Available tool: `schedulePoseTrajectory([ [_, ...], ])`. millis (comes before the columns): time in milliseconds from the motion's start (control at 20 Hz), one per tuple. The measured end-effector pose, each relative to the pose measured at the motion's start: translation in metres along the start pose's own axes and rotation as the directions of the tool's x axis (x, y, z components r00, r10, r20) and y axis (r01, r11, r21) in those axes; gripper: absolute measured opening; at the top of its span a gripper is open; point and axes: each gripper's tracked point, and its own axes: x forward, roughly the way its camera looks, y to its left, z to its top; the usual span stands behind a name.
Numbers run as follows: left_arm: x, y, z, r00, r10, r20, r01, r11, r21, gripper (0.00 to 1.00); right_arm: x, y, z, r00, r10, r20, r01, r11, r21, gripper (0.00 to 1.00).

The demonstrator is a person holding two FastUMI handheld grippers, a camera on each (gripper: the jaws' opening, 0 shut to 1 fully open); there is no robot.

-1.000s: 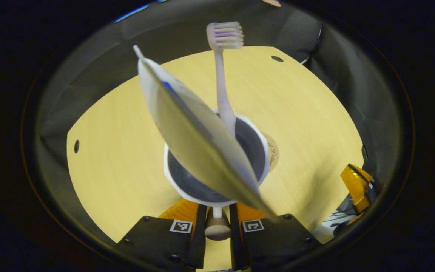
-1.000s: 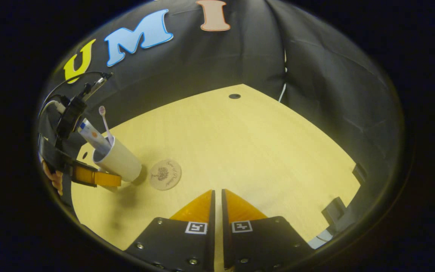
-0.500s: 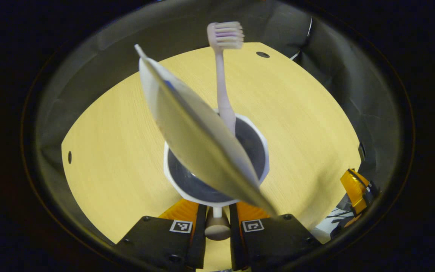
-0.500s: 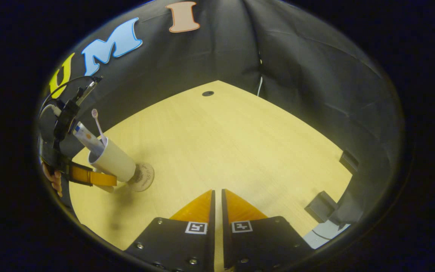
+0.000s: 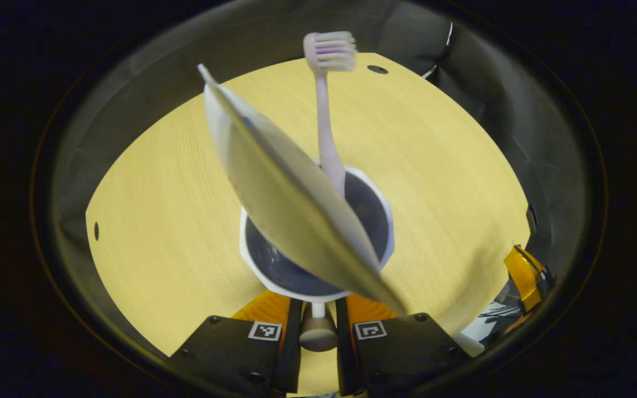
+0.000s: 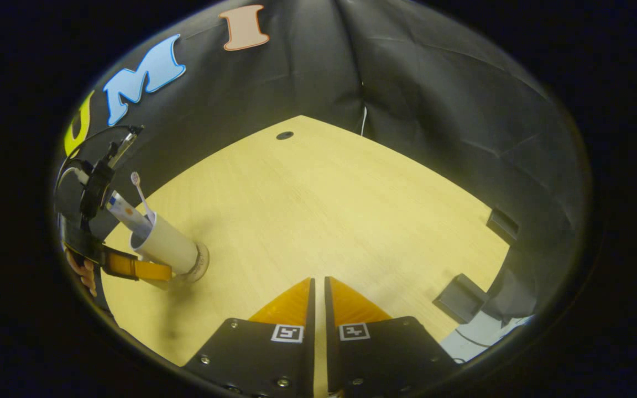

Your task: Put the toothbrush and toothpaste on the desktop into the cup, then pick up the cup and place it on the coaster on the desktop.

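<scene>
Desktop [image 6: 324, 210] is showing pale wood grain, matt and smooth. Cup [image 5: 385, 213] is looking like smooth white plastic, faintly glossy at the rim. Toothpaste [image 5: 291, 204] tube is reading as soft, slightly shiny plastic film. Toothbrush [image 5: 324, 132] is appearing as smooth plastic with fine bristles. Booth wall [image 6: 434, 99] is hanging as creased matt cloth.

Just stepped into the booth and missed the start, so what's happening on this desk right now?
A person is working two handheld grippers. The left gripper grips the white cup low on its side, with the toothbrush and toothpaste already standing in it. The cup sits over the coaster, at or just above it; contact cannot be told. The right gripper hangs shut and empty over the desk.
</scene>
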Motion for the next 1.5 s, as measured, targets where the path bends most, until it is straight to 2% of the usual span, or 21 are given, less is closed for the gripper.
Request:
schedulePoseTrajectory([
  [800, 0.003, -0.002, -0.004, 1.000, -0.008, -0.012, 0.008, 1.000, 0.009, 0.36, 0.004, -0.001, -0.010, 1.000, 0.004, -0.016, -0.004, 1.000, 0.004, 0.09],
  [950, 0.000, -0.002, -0.004, 1.000, -0.010, 0.005, 0.009, 1.000, 0.017, 0.39, 0.005, 0.000, -0.012, 1.000, 0.009, -0.018, -0.009, 1.000, 0.002, 0.09],
  [1200, -0.010, -0.001, -0.001, 0.999, -0.007, 0.032, 0.006, 1.000, 0.029, 0.37, 0.005, 0.003, -0.014, 1.000, 0.020, -0.022, -0.020, 1.000, 0.002, 0.09],
  [1300, -0.018, 0.001, -0.002, 0.999, -0.007, 0.044, 0.006, 0.999, 0.032, 0.44, 0.007, 0.003, -0.013, 0.999, 0.027, -0.024, -0.027, 1.000, -0.001, 0.09],
  [1400, -0.026, 0.003, -0.002, 0.998, -0.009, 0.062, 0.007, 1.000, 0.026, 0.44, 0.006, 0.004, -0.013, 0.999, 0.038, -0.025, -0.038, 0.999, -0.005, 0.09],
  [1500, -0.035, 0.004, -0.005, 0.997, -0.007, 0.079, 0.005, 1.000, 0.026, 0.67, 0.007, 0.006, -0.012, 0.999, 0.047, -0.022, -0.048, 0.999, -0.016, 0.09],
])
